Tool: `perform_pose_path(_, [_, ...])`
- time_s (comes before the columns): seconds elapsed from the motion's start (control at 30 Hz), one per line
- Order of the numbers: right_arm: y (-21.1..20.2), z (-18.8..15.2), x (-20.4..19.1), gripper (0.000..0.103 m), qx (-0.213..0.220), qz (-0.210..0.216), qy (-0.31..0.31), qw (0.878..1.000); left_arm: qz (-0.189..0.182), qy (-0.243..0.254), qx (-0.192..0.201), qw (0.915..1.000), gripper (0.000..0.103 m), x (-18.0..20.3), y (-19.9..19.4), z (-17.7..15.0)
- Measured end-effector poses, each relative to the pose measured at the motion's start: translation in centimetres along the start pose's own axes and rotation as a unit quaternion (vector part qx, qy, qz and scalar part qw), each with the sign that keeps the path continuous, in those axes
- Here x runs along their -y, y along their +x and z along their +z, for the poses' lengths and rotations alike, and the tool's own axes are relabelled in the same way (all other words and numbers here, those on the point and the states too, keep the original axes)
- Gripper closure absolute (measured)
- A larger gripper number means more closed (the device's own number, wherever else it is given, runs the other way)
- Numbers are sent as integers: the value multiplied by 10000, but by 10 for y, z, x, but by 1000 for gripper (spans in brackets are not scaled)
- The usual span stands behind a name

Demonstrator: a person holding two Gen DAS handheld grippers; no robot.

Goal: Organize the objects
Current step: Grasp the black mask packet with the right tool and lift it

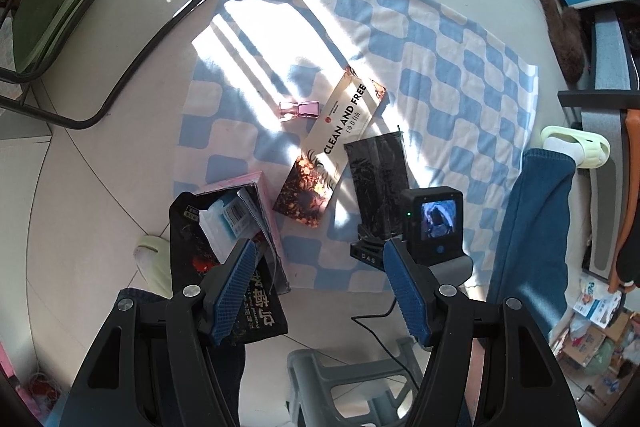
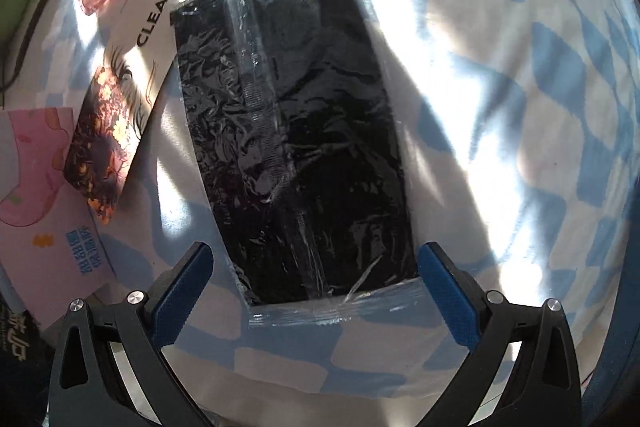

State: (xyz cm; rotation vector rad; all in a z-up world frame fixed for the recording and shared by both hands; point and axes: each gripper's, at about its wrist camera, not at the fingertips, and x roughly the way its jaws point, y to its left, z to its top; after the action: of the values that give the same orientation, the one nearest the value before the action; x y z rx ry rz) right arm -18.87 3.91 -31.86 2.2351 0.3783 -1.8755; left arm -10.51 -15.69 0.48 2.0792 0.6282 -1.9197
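A blue-and-white checked cloth [image 1: 440,39] lies on the floor. On it lie a long "CLEAN AND FREE" box [image 1: 340,123], a black packet in clear wrap [image 1: 378,183], a small pink bottle [image 1: 300,110] and an open pink box [image 1: 236,211] at the near left. My left gripper [image 1: 320,255] is open and empty, high above the cloth's near edge. My right gripper [image 2: 316,263] is open, low over the black packet [image 2: 296,131], its fingers either side of the packet's near end. The right gripper's camera body [image 1: 434,223] shows in the left wrist view.
A black bag with Chinese lettering [image 1: 256,307] lies under the pink box. A chair's metal frame [image 1: 120,79] stands at the far left. A grey plastic stool [image 1: 352,379] and a cable are near me. A person's jeans leg [image 1: 532,227] is at the right.
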Motion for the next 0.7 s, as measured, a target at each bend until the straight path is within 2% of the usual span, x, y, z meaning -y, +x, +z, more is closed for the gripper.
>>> perform_pose_path(0.07, [1,-2,-9,0,207,-410,-172,9988,-5,23,-16,10000,38,-1,0,1])
perform_pose_path(0.27, [-4,-26,-5,0,868,-403,-383,9947,31,28,-63,10000,38,-5,2,1])
perform_pose_path(0.33, [-4,-33,-5,0,925,-428,-697,9923,54,20,-74,10000,38,-7,3,1])
perform_pose_path(0.4, [-2,-35,-4,1,717,-463,-899,9923,95,-21,-77,9999,38,-10,4,2])
perform_pose_path(0.47, [-5,-37,2,11,535,-471,-836,9939,142,-39,-71,9999,38,-10,5,3])
perform_pose_path(0.5, [-9,-38,5,25,499,-468,-800,9944,157,-42,-64,9998,38,-10,5,3])
perform_pose_path(0.53, [-14,-41,9,52,521,-459,-741,9948,174,-25,-65,9998,38,-9,5,4])
perform_pose_path(0.57, [-20,-44,15,75,558,-427,-647,9954,191,-6,-69,9998,38,-7,6,3])
perform_pose_path(0.6, [-22,-48,22,89,492,-330,-504,9970,203,26,-70,9998,38,-6,6,3])
perform_pose_path(0.7, [-37,-71,43,89,519,399,-33,9979,208,148,-103,9996,38,2,9,2])
